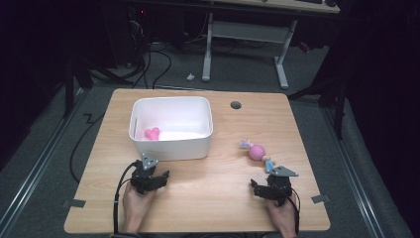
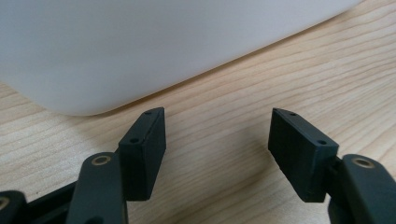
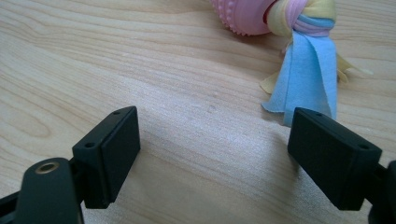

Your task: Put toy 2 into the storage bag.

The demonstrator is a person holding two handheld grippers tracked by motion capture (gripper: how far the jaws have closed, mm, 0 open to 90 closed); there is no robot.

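A white plastic bin (image 1: 171, 148) stands on the wooden table (image 1: 218, 198) left of centre, with a small pink toy (image 1: 152, 133) lying inside it. A pink knobbly ball toy with pastel cloth tails (image 1: 256, 151) lies at the right. My left gripper (image 1: 148, 171) rests near the table's front, just before the bin's near wall (image 2: 140, 51), jaws open with bare wood between them (image 2: 217, 149). My right gripper (image 1: 270, 179) sits just short of the ball toy, open and empty (image 3: 215, 154); the toy's blue cloth tail (image 3: 308, 70) hangs close to its right jaw.
A round cable hole (image 1: 236, 105) is in the table's far side. Beyond the table stands a white desk frame (image 1: 242, 34), and cables (image 1: 153, 64) lie on the dark floor. Bare wood stretches between the two grippers.
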